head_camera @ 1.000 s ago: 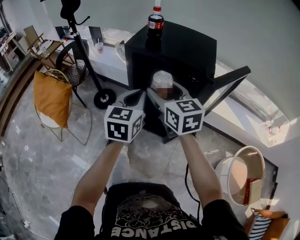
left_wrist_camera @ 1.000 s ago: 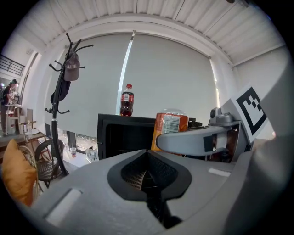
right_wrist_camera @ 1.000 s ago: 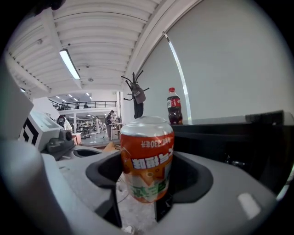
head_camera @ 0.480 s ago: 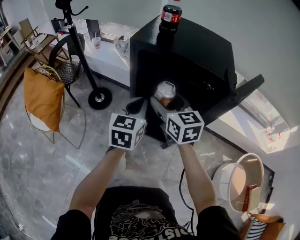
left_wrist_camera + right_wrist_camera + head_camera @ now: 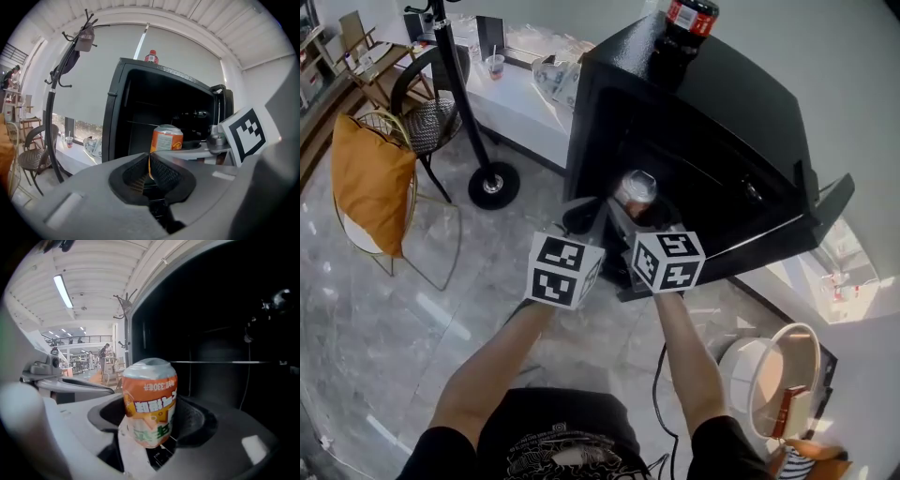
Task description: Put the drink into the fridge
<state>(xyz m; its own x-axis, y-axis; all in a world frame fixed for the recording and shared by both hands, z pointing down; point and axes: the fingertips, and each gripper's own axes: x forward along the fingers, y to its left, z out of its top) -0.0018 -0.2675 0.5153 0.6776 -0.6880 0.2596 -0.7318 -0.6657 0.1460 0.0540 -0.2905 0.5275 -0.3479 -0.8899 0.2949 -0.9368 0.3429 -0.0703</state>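
The person wears a black T-shirt (image 5: 567, 433) with short sleeves and white print. The left gripper (image 5: 149, 165) and the right gripper (image 5: 150, 430) have smooth grey bodies and black ribbed pads (image 5: 167, 176) inside the jaws. Each carries a white cube (image 5: 563, 271) with black square markers.

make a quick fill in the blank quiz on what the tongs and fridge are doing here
1. The right tongs are shut on an ____ can.
2. The left tongs are shut and hold ____.
3. The cola bottle stands on ____ of the black fridge.
4. The fridge door is ____.

Missing words: orange; nothing; top; open
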